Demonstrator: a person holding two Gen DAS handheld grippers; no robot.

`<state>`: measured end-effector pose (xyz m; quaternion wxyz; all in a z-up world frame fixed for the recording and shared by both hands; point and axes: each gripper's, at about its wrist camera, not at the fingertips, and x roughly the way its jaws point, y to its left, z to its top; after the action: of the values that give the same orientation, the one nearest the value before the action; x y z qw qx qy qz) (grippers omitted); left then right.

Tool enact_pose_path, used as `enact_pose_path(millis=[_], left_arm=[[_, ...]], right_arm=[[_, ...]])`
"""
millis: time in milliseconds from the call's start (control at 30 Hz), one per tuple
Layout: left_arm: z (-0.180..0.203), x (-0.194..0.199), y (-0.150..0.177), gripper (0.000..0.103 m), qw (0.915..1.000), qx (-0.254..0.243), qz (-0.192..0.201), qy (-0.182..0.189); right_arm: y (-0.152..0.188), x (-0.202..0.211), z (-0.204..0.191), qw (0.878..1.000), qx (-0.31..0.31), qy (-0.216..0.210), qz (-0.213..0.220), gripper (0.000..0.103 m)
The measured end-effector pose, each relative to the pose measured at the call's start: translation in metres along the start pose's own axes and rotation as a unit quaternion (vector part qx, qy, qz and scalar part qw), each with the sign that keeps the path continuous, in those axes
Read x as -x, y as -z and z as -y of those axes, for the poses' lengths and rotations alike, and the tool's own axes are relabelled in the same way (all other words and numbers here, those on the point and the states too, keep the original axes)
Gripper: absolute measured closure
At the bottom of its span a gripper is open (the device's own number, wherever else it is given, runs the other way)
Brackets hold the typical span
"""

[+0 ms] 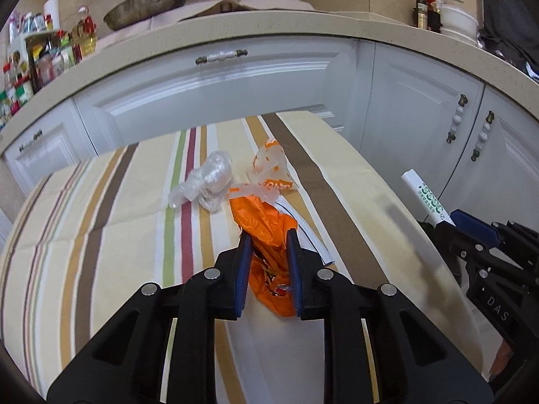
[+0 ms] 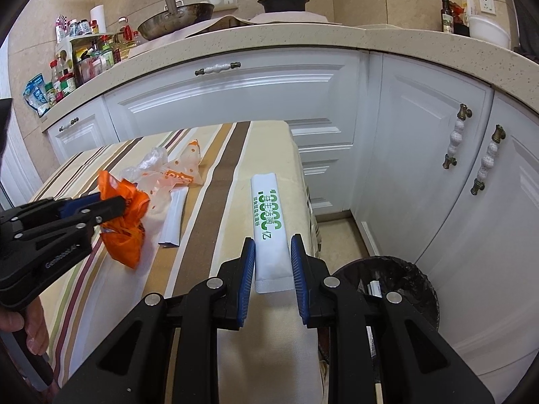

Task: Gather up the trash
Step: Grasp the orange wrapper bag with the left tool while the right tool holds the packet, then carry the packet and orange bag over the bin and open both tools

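Right wrist view: we've got the right tongs (image 2: 272, 262) clamped on the white sachet (image 2: 269, 222) beside the bin (image 2: 417, 279), left tongs (image 1: 268, 262) gripping the orange wrapper (image 1: 266, 225). Clear plastic (image 1: 209, 178), spotted bag (image 1: 273, 171) and another sachet (image 2: 173, 219) are left on the worktop (image 1: 101, 222).

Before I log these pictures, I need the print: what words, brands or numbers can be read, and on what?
"DAS": right gripper body.
"GenRobot.AI": left gripper body.
"亿", after large green digits: white sachet; its smaller print is unreadable.
Orange letters: spotted bag, unreadable.
Countertop bottle labels: too small.
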<state>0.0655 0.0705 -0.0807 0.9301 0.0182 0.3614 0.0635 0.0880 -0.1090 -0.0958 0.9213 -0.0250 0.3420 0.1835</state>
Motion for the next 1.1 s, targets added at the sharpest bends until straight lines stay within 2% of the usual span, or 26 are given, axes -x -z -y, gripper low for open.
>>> enact_pose_path(millis=[300,700,900,1100], left_arm=[[0.011,0.021,-0.001,0.083,0.9986,-0.038,0.030,-0.018],[0.079,0.036,-0.012,0.083,0.9926,-0.096,0.066,0.034],[0.130,0.030,-0.022,0.083,0.9865,-0.122,0.076,0.079],[0.174,0.019,-0.028,0.083,0.9803,-0.149,0.083,0.099]], right_arm=[[0.002,0.012,0.007,1.000,-0.003,0.023,0.020,0.080],[0.015,0.040,0.056,0.994,-0.029,0.102,0.038,0.080],[0.024,0.057,0.082,0.988,-0.042,0.143,0.044,0.080],[0.033,0.064,0.102,0.983,-0.053,0.172,0.044,0.080]])
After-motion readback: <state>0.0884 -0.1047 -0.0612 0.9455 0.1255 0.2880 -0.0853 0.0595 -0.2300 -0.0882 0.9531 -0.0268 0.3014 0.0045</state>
